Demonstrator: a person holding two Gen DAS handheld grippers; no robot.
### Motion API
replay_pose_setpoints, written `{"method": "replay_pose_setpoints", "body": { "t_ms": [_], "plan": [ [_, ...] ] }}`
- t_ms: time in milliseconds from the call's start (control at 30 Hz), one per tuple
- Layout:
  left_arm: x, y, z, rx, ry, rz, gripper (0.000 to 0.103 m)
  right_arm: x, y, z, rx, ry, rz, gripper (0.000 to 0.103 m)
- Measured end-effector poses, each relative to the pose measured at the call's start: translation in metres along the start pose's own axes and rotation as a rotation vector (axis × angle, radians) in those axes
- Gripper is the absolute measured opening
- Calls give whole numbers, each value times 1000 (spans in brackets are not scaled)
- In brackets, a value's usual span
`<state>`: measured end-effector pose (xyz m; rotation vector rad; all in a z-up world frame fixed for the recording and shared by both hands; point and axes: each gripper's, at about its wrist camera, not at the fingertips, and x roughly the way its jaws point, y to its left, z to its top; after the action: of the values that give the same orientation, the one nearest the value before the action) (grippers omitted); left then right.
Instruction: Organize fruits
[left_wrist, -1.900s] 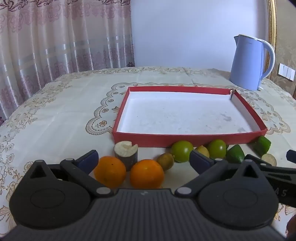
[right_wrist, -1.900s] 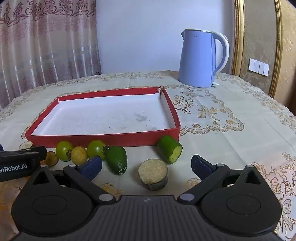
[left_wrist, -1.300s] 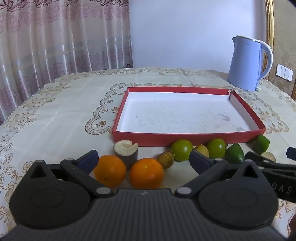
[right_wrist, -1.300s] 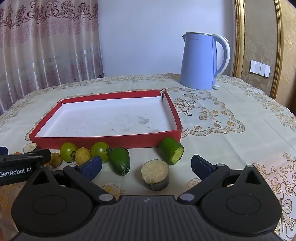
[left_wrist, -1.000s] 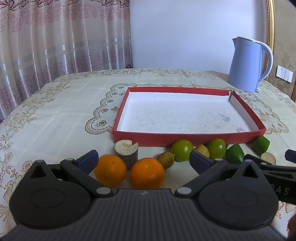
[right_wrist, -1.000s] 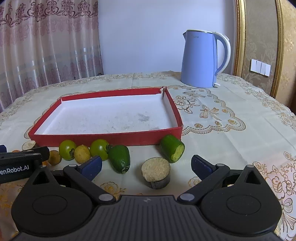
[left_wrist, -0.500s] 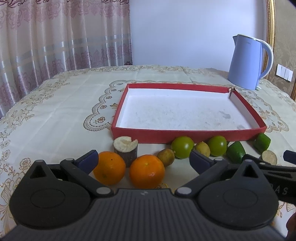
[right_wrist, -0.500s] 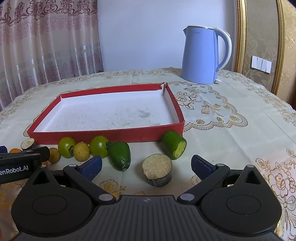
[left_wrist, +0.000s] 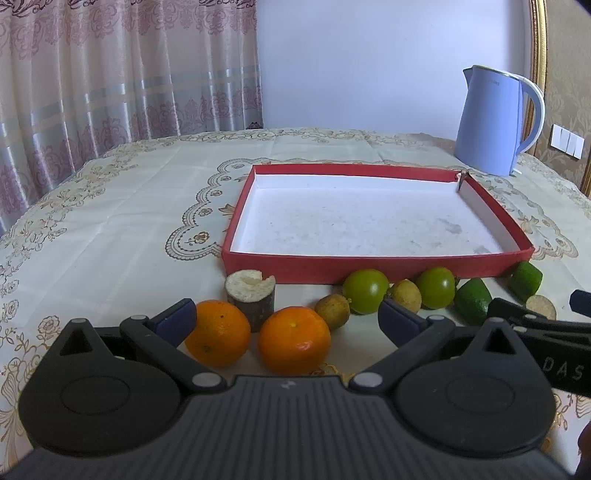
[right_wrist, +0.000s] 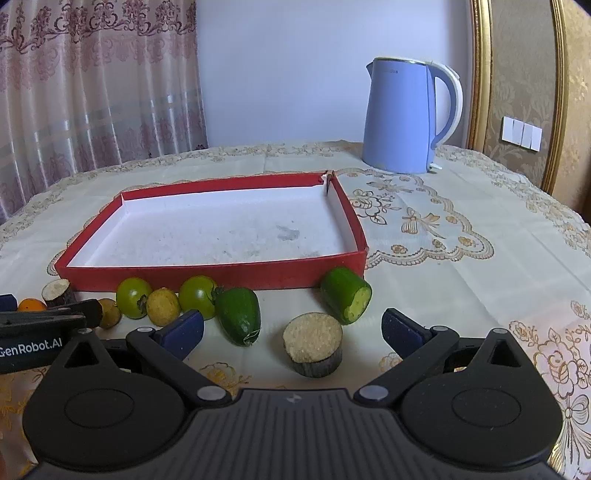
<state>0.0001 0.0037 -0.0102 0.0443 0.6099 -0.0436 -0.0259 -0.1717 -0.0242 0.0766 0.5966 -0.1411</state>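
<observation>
A red tray (left_wrist: 373, 265) with a white floor stands on the tablecloth, empty; it also shows in the right wrist view (right_wrist: 207, 274). Fruit lies in a row along its near wall. My left gripper (left_wrist: 286, 319) is open, with two oranges (left_wrist: 218, 332) (left_wrist: 293, 339) between its fingers and a cut brown stub (left_wrist: 251, 297) just beyond. My right gripper (right_wrist: 291, 328) is open over a cut brown stub (right_wrist: 313, 343), beside a dark green fruit (right_wrist: 238, 319) and a cut green piece (right_wrist: 345, 294). Two green tomatoes (right_wrist: 133, 297) (right_wrist: 197, 295) and small yellow-brown fruits (right_wrist: 162, 306) lie between.
A blue electric kettle (right_wrist: 406, 114) stands at the back right of the table, also in the left wrist view (left_wrist: 495, 122). Curtains hang behind the table on the left. Bare embroidered tablecloth (right_wrist: 461, 258) lies right of the tray.
Both grippers have drifted slightly, so the tray and fruits sit a little differently in each view. Both stay open and no fruit has moved.
</observation>
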Motion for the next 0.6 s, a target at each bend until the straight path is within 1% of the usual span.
{"method": "replay_pose_setpoints", "body": {
  "t_ms": [600],
  "plan": [
    [2, 0, 0, 8, -3, 5, 103, -1, -1, -1, -4, -12, 12, 103]
  ]
}}
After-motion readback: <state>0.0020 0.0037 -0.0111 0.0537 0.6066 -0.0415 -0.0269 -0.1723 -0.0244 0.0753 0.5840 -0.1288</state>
